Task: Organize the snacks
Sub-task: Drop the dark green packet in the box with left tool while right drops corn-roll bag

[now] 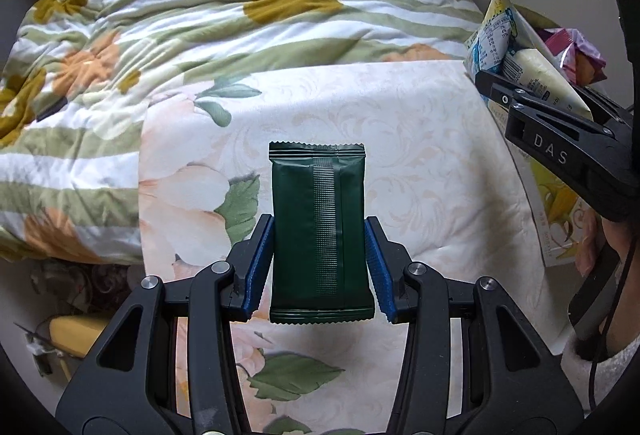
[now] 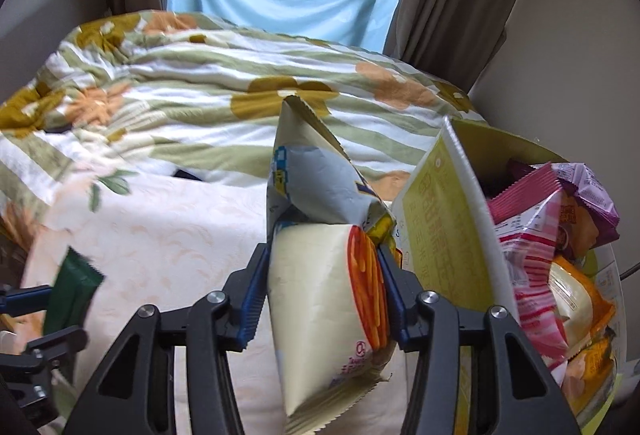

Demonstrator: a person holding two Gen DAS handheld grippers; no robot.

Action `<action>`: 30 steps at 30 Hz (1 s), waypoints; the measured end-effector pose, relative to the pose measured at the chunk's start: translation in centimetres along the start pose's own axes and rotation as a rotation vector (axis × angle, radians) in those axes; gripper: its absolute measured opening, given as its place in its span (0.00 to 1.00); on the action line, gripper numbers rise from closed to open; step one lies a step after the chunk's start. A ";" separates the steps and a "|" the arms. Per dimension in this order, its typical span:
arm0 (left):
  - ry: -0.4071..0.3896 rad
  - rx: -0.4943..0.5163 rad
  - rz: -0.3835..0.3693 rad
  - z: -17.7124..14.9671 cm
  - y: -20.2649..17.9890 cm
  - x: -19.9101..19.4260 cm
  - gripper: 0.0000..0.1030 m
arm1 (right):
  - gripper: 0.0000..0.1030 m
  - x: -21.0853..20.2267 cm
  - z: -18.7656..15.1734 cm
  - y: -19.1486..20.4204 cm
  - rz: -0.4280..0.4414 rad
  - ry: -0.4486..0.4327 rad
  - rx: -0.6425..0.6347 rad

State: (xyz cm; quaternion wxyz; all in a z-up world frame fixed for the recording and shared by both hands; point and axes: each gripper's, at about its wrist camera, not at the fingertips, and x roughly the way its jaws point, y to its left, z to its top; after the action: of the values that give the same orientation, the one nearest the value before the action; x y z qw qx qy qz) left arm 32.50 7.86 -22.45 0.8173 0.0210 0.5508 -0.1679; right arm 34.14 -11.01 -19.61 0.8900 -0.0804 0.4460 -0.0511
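Across the bed, left to right: two packets are up in the grippers and one box of snacks stands at the right edge.

Surface: a pale floral cloth (image 1: 420,155) lies over a striped, flowered quilt (image 1: 200,19) on the bed; no loose packet shows on the cloth in either view.

Left gripper (image 1: 320,267): closed on a dark green packet (image 1: 318,231), blue pads (image 1: 258,267) pressing both long edges, the packet upright and clear of the cloth. The right wrist view shows the same packet at its lower left.

Right gripper (image 2: 322,287): clamped on a cream and orange snack bag (image 2: 320,307), which bulges between the pads; its crimped top points toward the upper middle of that frame. The left wrist view shows it at the upper right, beside the box.

Yellow box (image 2: 440,235): open, at the right of the right wrist view, just beside the held bag. It is already heaped with wrappers: a pink striped packet (image 2: 528,235), a purple one (image 2: 592,195), and orange ones lower down.

Done, as I judge it: most snacks seem gathered in the box, if the box is the target.

Left to do: the two held packets must be set down, probably into or beside that box. Room inside looks tight.
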 end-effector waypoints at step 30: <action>-0.224 0.182 -0.165 6.4 -29.2 -9.6 0.40 | 0.46 -17.9 -4.3 -25.6 0.083 -0.122 0.289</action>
State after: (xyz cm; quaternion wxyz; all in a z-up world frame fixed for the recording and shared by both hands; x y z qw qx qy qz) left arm 26.30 -18.61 -6.84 0.8518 0.0310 0.4385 -0.2849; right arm 19.57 -33.68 -3.25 0.9191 0.0640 0.3819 -0.0727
